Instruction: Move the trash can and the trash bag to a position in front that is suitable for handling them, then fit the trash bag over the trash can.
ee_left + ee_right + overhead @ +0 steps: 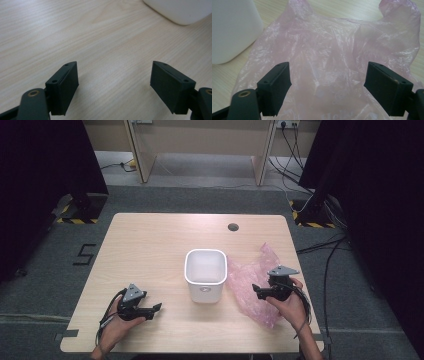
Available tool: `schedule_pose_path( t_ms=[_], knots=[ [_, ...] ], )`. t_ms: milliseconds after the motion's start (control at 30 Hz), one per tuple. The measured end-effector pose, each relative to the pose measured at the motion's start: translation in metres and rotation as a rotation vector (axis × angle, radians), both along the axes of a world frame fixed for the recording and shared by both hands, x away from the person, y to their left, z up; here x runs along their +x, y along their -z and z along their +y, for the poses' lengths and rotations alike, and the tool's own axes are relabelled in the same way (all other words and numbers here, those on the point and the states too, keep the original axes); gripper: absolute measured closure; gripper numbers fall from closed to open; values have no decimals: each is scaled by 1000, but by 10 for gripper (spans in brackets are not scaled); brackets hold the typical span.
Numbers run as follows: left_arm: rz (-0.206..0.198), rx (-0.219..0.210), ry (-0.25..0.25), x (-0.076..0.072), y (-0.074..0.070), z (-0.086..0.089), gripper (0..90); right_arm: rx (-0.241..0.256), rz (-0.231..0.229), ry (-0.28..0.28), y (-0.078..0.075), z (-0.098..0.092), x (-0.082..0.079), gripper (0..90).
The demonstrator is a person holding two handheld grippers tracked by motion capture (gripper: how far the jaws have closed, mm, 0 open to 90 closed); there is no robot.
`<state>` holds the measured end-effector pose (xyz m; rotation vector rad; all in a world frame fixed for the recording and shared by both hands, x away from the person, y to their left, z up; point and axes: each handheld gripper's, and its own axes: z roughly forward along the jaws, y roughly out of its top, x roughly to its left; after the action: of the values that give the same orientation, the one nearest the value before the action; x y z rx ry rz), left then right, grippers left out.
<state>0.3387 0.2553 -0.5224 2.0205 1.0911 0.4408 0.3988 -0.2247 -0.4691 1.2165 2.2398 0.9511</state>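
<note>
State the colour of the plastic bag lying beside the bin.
Translucent pale pink; the plastic bag shows best in the right gripper view.

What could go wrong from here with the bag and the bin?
The right gripper hangs open over the thin, crinkled pink bag; a pinch may catch only one layer or slip. The white bin looks light and stands right beside the bag, so tugging might shove it. The left gripper is open, away from it.

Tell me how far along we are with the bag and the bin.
Nothing looks done: the white bin stands unlined and the pink plastic bag lies flat on the table beside it. In hand: the right gripper hovers open over the bag; the left gripper is open above bare wood. Left: grasping, opening and fitting the bag, probably.
</note>
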Motion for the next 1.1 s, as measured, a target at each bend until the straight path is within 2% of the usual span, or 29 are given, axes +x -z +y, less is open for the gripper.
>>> schedule_pose_path(
  t_ms=[300,600,900,1033,1100],
  knots=[
    [6,51,-25,-3,2,6,177,-17,28,10,10,-8,3,171],
    [10,52,-24,-2,2,5,151,-21,49,18,15,-15,3,161],
    [10,52,-22,-2,2,5,148,-88,92,-1,30,-7,6,162],
    [10,55,-23,-1,2,5,142,-95,87,-8,30,-5,5,162],
    [12,56,-23,-1,2,5,140,-82,70,-8,27,-5,7,161]
  ],
)
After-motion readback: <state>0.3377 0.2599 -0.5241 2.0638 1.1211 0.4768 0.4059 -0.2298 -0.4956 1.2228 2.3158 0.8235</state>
